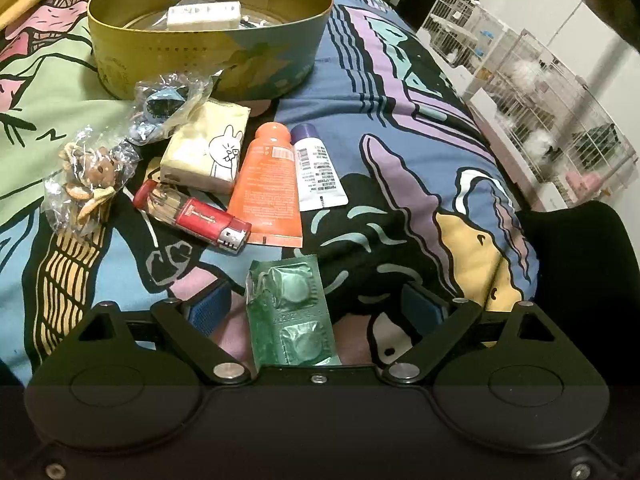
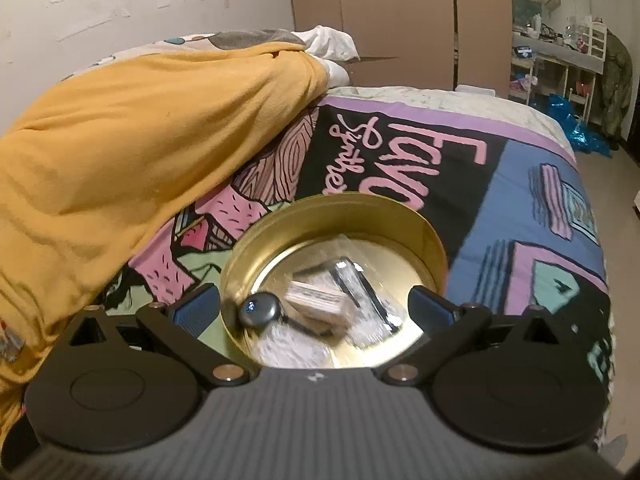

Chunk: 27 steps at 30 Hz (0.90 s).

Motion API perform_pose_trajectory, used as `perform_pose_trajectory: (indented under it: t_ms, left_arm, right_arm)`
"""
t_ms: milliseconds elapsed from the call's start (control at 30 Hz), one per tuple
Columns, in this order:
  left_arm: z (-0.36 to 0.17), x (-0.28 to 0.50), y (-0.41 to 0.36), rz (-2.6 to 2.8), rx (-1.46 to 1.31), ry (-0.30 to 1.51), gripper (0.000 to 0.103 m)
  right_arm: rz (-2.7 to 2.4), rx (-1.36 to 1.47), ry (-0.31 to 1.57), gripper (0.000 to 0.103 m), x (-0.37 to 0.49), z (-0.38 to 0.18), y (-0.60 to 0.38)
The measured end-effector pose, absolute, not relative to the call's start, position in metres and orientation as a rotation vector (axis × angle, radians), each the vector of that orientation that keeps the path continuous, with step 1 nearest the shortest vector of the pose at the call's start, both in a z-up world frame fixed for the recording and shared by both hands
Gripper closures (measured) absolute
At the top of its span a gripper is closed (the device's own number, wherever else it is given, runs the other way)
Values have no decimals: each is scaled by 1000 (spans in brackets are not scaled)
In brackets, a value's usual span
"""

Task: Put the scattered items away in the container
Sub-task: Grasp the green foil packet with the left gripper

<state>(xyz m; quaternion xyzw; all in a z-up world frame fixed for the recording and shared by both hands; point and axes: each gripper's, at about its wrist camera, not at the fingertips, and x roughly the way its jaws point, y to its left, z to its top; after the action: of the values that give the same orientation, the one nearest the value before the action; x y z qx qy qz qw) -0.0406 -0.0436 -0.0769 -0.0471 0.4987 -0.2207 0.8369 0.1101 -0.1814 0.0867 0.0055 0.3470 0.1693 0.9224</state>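
Bedspread, cartoon-printed, carrying all items; listing runs left to right in the left wrist view.

Clear bag of small biscuit-like charms, far left, crumpled.
Second clear bag with dark blue contents, just beside the tin's wall.
Gold round tin, open, at the top; a white box lies inside.
Cream tissue pack with rabbit drawing, below the tin.
Red lighter, lying flat, its metal head touching the orange tube.
Orange tube, cap toward the tin.
White tube with purple cap, beside the orange tube, touching it.
Green foil tablet strip, nearest the camera, lying between the left gripper's fingers; the fingers stand released and wide, pads apart from the strip.
Wire pet cages, far right, off the bed.

Right wrist view: yellow blanket at left; the same tin at centre, holding a dark rounded object, a box and clear wrappers, all blurred. Right gripper over the tin, fingers released, spread wide, nothing between them.
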Motion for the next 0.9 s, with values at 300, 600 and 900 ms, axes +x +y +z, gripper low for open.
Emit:
perform_pose_trajectory:
  t_ms: [300,600,900]
  left_arm:
    - [-80,-38,-48,-440,-81,1068,13]
    - [-84,-42,-55,-437,-10,1053,14]
    - [-87,-50,-59,-409,95,1017,35]
  right_arm:
    - [325,-45,755,0,55,67,-208]
    - [271,-51,781,0,23,34,-220]
    - [137,-36,827,0,11,-13,-245]
